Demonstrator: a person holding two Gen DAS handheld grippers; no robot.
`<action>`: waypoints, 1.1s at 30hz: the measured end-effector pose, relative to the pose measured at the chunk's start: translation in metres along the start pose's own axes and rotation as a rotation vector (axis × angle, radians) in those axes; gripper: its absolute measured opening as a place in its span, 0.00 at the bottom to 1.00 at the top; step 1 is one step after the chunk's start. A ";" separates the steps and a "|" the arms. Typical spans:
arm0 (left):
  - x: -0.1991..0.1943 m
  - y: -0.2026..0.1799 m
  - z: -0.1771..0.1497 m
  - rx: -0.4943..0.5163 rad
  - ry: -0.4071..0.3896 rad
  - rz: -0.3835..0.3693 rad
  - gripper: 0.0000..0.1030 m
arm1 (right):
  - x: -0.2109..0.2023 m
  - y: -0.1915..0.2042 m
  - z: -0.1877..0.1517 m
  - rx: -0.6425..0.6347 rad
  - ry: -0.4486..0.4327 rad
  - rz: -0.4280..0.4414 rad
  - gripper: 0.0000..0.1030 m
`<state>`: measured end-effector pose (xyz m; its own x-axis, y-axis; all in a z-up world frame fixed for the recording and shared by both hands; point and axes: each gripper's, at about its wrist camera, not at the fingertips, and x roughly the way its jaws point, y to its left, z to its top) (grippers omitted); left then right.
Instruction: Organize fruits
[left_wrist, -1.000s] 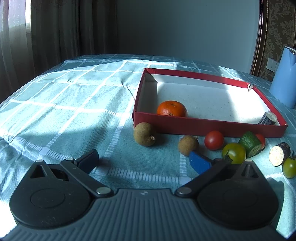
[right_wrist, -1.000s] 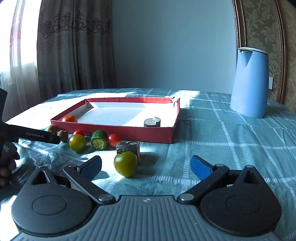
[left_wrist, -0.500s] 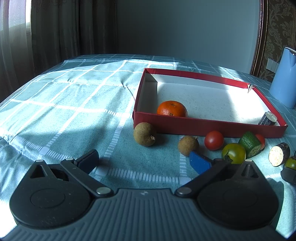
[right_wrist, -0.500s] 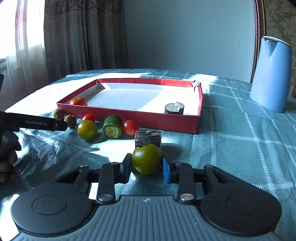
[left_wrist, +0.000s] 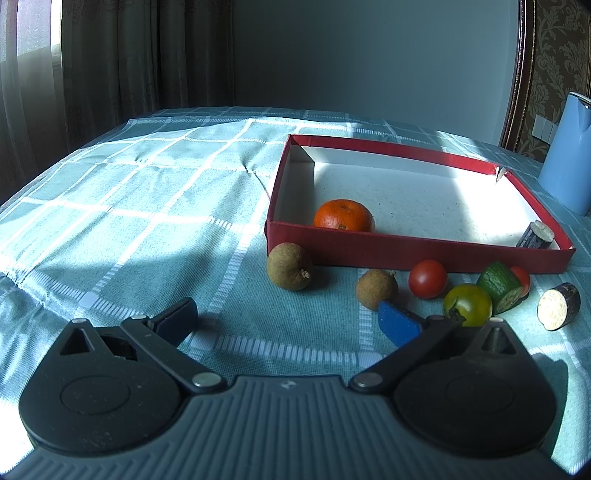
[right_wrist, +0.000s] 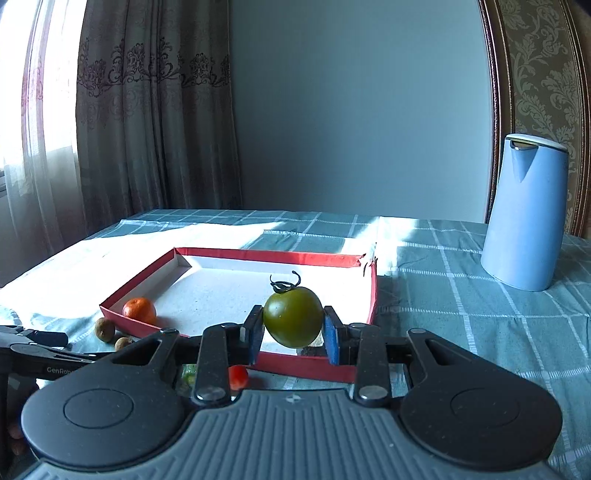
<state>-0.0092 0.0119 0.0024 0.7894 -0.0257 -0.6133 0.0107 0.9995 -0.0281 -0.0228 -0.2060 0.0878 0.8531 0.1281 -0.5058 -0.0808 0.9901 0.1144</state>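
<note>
Sunlight falls across a teal checked cloth covering the worktop (left_wrist: 147, 206), with heavy curtains (right_wrist: 147, 122) and a plain blue-grey wall behind. One second earlier the right gripper (right_wrist: 293, 334) stood wide open on the cloth with a green tomato (right_wrist: 293, 316) lying between its fingers; now its blue pads are clenched on that tomato and carry it, stem up, off the cloth in front of the red tray (right_wrist: 314, 367). Seen from the left wrist, the spot at the far right where the tomato lay is bare. The left gripper (left_wrist: 288, 319) rests unmoved, released and holding nothing. Inside the tray (left_wrist: 406, 249) sit a mandarin (left_wrist: 342, 215) in the near left corner and a dark cut piece (left_wrist: 537, 234) at the right wall. Just outside the front wall lie two brown longans (left_wrist: 289, 271), a red tomato (left_wrist: 427, 278), a yellow-green tomato (left_wrist: 467, 304), a cucumber chunk (left_wrist: 500, 286) and an eggplant slice (left_wrist: 557, 311). A pale blue kettle (right_wrist: 524, 218) stands well to the right.
</note>
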 end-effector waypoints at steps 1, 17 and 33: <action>0.000 0.000 0.000 0.000 0.001 0.001 1.00 | 0.009 -0.003 0.003 -0.011 0.008 -0.019 0.32; 0.002 -0.003 0.000 0.010 0.011 0.008 1.00 | 0.111 -0.046 0.002 0.161 0.199 -0.015 0.32; 0.003 -0.002 0.000 0.011 0.010 0.009 1.00 | 0.066 -0.050 -0.006 0.204 0.086 -0.026 0.58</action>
<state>-0.0069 0.0103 0.0006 0.7831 -0.0171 -0.6216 0.0107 0.9998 -0.0140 0.0343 -0.2463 0.0434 0.8058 0.1160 -0.5808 0.0536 0.9623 0.2665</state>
